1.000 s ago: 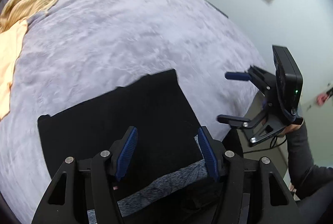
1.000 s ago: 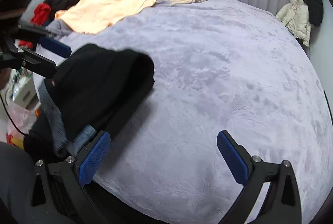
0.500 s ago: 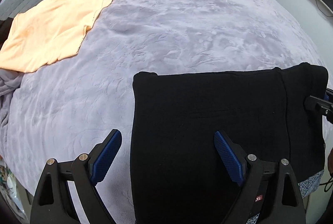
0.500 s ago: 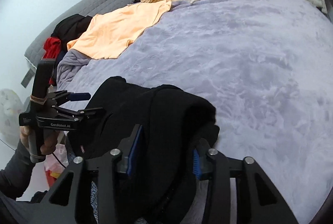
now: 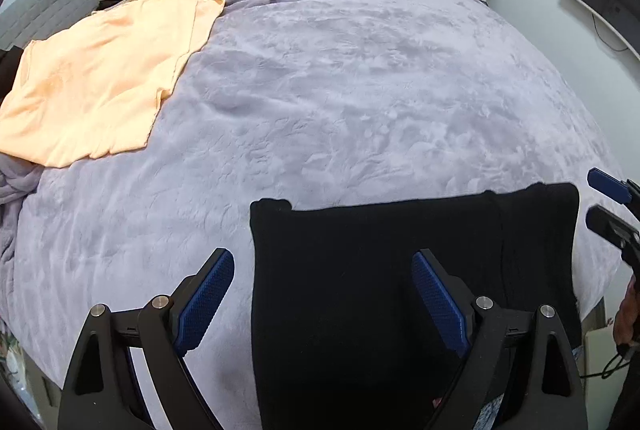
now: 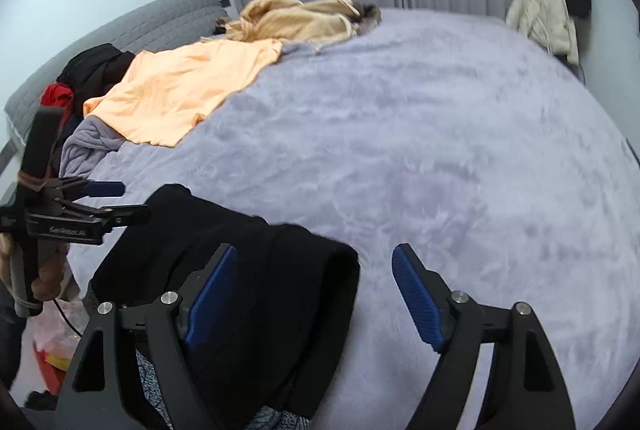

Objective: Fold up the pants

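Pants (image 5: 372, 294): black, folded, flat on bed (image 5: 360, 90) at lower centre of frame. Left gripper (image 5: 322, 294): wide apart over pants' left edge, holding nothing. Right gripper (image 6: 312, 290): jaws opening, pants' right edge between them, unpinched. Step, judged: release, then square edges; lift clear without snagging top layer.

Black fingers (image 5: 188, 294), ribbed blue pads (image 5: 438, 304)

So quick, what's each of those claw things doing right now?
Left gripper: open, holding nothing, over the black pants.
Right gripper: jaws opening, the pants' edge between them, unpinched.
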{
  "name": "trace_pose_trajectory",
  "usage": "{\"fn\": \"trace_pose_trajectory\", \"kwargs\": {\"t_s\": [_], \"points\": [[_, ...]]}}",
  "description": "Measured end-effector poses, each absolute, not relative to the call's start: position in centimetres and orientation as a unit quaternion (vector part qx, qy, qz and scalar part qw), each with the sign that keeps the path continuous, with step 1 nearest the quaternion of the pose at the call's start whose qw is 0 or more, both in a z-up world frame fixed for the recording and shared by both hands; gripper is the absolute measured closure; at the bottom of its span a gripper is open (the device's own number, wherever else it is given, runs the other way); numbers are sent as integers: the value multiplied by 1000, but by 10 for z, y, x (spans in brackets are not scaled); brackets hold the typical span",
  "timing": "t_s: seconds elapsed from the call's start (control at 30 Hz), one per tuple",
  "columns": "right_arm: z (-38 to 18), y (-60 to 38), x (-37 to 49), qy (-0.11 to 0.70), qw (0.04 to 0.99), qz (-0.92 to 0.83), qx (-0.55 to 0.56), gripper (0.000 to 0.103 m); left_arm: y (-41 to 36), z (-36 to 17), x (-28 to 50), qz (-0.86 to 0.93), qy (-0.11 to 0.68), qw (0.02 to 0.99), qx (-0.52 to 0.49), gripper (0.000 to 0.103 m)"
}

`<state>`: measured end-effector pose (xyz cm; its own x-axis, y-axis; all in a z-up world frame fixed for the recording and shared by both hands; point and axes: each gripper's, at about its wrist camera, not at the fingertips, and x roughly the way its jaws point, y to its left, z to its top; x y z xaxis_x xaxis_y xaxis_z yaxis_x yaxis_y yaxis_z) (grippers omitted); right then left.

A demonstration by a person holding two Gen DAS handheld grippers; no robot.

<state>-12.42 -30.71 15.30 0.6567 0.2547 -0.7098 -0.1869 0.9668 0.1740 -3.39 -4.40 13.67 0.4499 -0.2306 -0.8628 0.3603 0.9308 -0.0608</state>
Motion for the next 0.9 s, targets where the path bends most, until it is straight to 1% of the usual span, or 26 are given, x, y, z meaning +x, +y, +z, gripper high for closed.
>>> {"fn": "trace_pose_trajectory", "kwargs": {"t_s": [0.07, 0.13, 0.2, 0.27, 0.3, 0.33, 0.37, 0.47, 0.53, 0.6, 0.77, 0.83, 0.9], "points": [[160, -282, -120, 391, 904, 171, 13, 20, -55, 128, -22, -174, 508, 841, 65, 12], [153, -254, -112, 410, 885, 219, -11, 20, -68, 112, -12, -176, 525, 829, 73, 12], [134, -233, -102, 432, 869, 237, -48, 20, -76, 99, -8, -153, 516, 836, 109, 12], [104, -230, -86, 470, 854, 211, -73, 20, -75, 89, -3, -140, 518, 835, 124, 12], [93, -236, -81, 482, 848, 212, -61, 20, -71, 83, 1, -140, 529, 829, 114, 10], [86, -244, -77, 484, 846, 222, -38, 20, -65, 77, 6, -141, 544, 822, 93, 5], [83, -251, -77, 483, 845, 228, -23, 20, -59, 71, 10, -142, 556, 816, 72, 2], [80, -253, -78, 480, 846, 231, -27, 20, -42, 59, 20, -161, 584, 795, 1, 1], [82, -248, -83, 474, 849, 228, -54, 20, -36, 61, 20, -170, 585, 793, -15, 1], [94, -240, -88, 469, 852, 221, -69, 20, -31, 73, 11, -163, 572, 804, -8, 1], [138, -225, -128, 421, 864, 256, -103, 17, -16, 123, -48, -206, 507, 837, 25, 1], [141, -216, -144, 412, 860, 271, -130, 15, -13, 131, -72, -224, 494, 839, 47, 1], [132, -206, -155, 420, 850, 273, -163, 15, -13, 128, -94, -239, 493, 834, 67, 1]]}}
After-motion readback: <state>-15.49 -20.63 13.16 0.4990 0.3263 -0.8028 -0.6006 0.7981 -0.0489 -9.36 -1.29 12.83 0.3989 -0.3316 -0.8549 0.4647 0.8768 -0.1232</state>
